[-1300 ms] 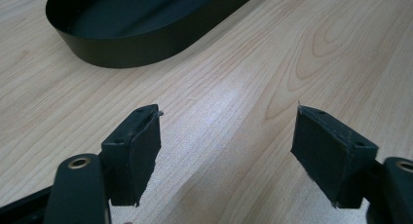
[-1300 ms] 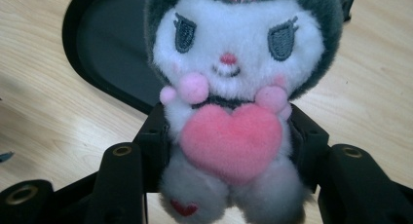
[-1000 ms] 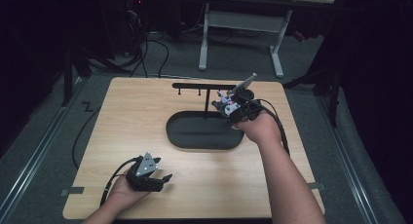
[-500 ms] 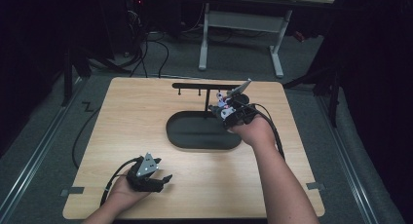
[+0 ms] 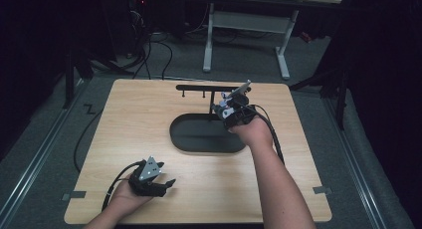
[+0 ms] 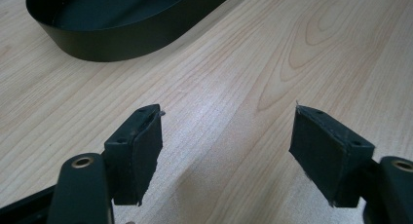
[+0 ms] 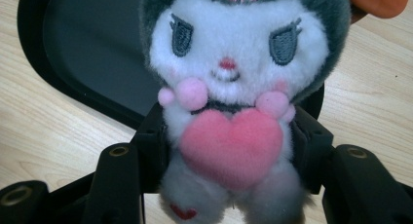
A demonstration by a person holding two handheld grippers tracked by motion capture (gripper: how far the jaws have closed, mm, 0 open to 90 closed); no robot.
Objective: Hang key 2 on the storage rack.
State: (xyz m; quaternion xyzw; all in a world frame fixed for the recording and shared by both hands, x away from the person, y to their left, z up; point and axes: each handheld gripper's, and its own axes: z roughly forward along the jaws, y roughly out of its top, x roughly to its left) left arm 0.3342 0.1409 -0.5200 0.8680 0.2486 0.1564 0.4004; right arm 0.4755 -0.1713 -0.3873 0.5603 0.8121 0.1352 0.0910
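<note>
Right gripper clamped on plush toy, jaws just eased slightly wider; toy upright, above the black oval tray's right end, frame centre. Left gripper apart, empty, lower left on worktop.

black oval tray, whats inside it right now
The black oval tray shows a bare dark floor. The plush toy, pinched by the right gripper, covers part of the tray's far end in the right gripper view.

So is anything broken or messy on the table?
No, nothing stands out. The right tool grips a plush toy with a pink heart, over the edge of the black oval tray. The left tool sits open above bare wood, and the tray looks clean and whole.
</note>
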